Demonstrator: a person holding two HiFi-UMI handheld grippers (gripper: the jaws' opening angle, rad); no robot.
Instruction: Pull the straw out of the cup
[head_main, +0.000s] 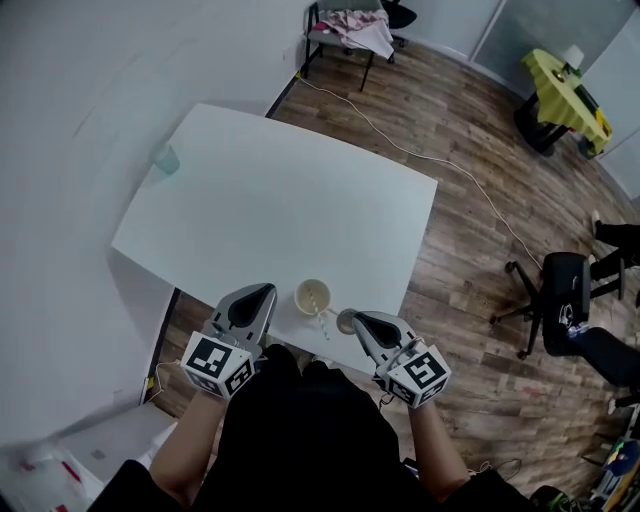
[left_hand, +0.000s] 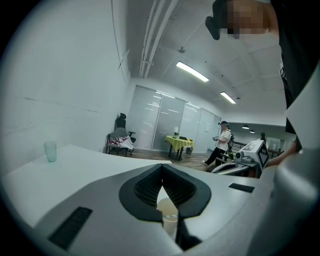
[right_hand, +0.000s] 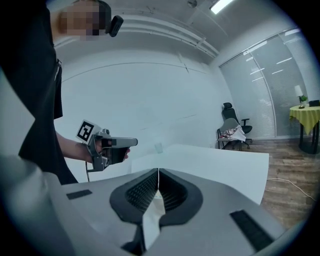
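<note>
Cup (head_main: 312, 297) with straw (head_main: 322, 322) stands just inside table (head_main: 260, 200) near edge.

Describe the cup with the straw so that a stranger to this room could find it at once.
Find the white table beside the wall. At its near edge, right in front of the person, stands a pale open cup with a straw leaning out of it. The greenish cup at the far left corner has no straw.
</note>
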